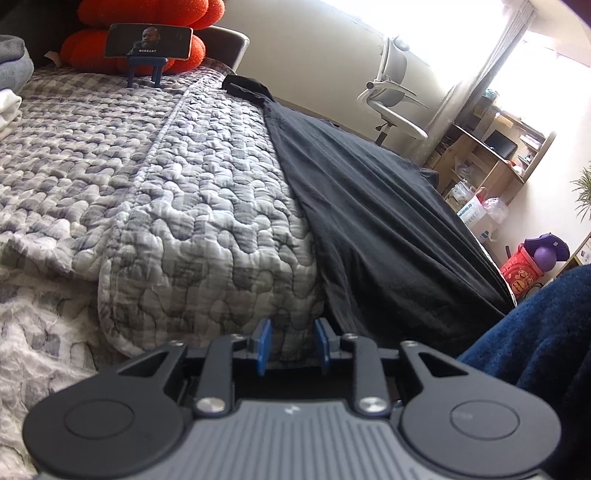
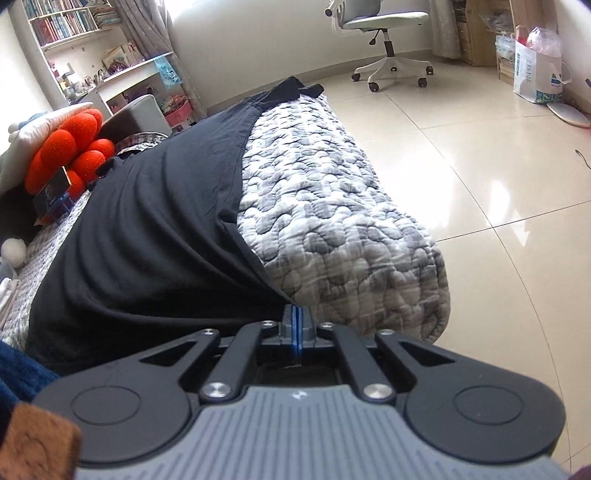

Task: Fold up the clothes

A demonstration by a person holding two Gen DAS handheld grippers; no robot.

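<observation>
Your right gripper [image 2: 297, 326] has its jaws pressed together at the near hem of the black garment [image 2: 147, 221]; whether cloth is pinched, you cannot tell. Your left gripper [image 1: 291, 345] is parted, empty, beside that hem. Lifting one-sided could drag the garment off the quilt [image 1: 184, 184].

One black garment [image 1: 373, 206] spread on one grey quilt [image 1: 207, 206], two grippers, left [image 1: 291, 345] and right [image 2: 297, 325], one orange cushion [image 1: 147, 33], one phone [image 1: 147, 40] on one blue stand [image 1: 146, 70], one white office chair [image 2: 384, 33], one paper bag [image 2: 535, 74]
</observation>
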